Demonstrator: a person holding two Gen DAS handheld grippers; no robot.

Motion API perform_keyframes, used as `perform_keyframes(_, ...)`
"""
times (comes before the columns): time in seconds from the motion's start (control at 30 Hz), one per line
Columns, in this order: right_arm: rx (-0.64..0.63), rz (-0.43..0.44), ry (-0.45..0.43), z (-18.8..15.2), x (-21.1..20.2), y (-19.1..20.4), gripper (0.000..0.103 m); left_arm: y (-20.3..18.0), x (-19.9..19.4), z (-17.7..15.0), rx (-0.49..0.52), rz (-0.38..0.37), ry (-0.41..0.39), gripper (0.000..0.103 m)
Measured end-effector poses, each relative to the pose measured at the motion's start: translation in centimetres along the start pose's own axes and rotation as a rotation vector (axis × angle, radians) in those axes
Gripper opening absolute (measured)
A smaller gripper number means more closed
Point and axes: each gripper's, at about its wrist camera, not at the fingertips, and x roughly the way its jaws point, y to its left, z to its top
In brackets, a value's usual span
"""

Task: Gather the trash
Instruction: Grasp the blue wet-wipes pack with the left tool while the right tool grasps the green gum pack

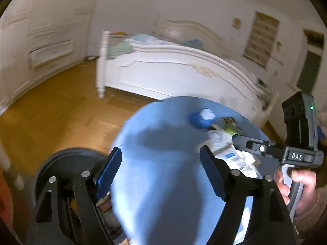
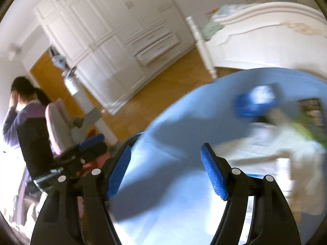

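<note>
The right gripper, fingers apart, hangs over a blue tabletop bearing blurred litter.

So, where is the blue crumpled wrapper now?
The blue crumpled wrapper lies on the far right part of the blue table, just beyond the pile of white papers, with the white bed behind.

Round table with a light blue top, standing on wooden floor. On its far right part: a crumpled blue-and-white wrapper; just right of the wrapper, a green packet; nearer than the wrapper, crumpled white printed paper. Items blurred.
</note>
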Motion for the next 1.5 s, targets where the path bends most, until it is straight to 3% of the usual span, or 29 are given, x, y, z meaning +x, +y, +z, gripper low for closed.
perform_keyframes(0.13, 0.017, -0.062, -0.030, 0.2, -3.6, -5.3, 0.071, -4.0, 3.7, 1.7, 0.106, -0.050, 0.042, 0.081)
perform_keyframes(0.3, -0.077, -0.153, 0.021, 1.3, -5.1, -9.8, 0.071, -7.7, 9.5, 3.9, 0.256, -0.079, 0.113, 0.082)
perform_keyframes(0.4, -0.165, -0.194, 0.072, 2.3, -4.6, -11.7, 0.069, -9.5, 12.7, 5.1, 0.352, -0.085, 0.159, 0.082)
perform_keyframes(0.5, -0.222, -0.208, 0.140, 3.1, -3.1, -13.4, 0.058, -10.6, 16.1, 6.3, 0.450, -0.083, 0.214, 0.082)
perform_keyframes(0.6, -0.278, -0.209, 0.200, 3.7, -0.9, -14.3, 0.055, -11.3, 19.0, 6.9, 0.526, -0.062, 0.272, 0.081)
perform_keyframes(0.77, -0.350, -0.242, 0.275, 3.3, 1.8, -14.5, 0.055, -11.9, 21.4, 6.9, 0.595, -0.087, 0.321, 0.081)
perform_keyframes(0.87, -0.354, -0.262, 0.292, 3.1, 2.6, -15.0, 0.046, -11.9, 22.5, 6.6, 0.599, -0.101, 0.340, 0.080)
perform_keyframes(0.97, -0.318, -0.257, 0.264, 3.1, 2.4, -15.4, 0.039, -11.8, 23.4, 6.2, 0.588, -0.118, 0.363, 0.054)
perform_keyframes(1.07, -0.266, -0.260, 0.235, 2.7, 2.0, -15.8, 0.037, -11.5, 23.4, 5.9, 0.566, -0.111, 0.339, 0.048)
perform_keyframes(1.23, -0.126, -0.194, 0.163, 2.3, 0.1, -16.1, 0.034, -11.0, 21.9, 5.7, 0.497, -0.104, 0.290, 0.045)
perform_keyframes(1.5, 0.109, -0.034, -0.065, 1.6, -6.0, -14.0, 0.026, -10.5, 13.5, 5.9, 0.341, -0.126, 0.121, 0.045)
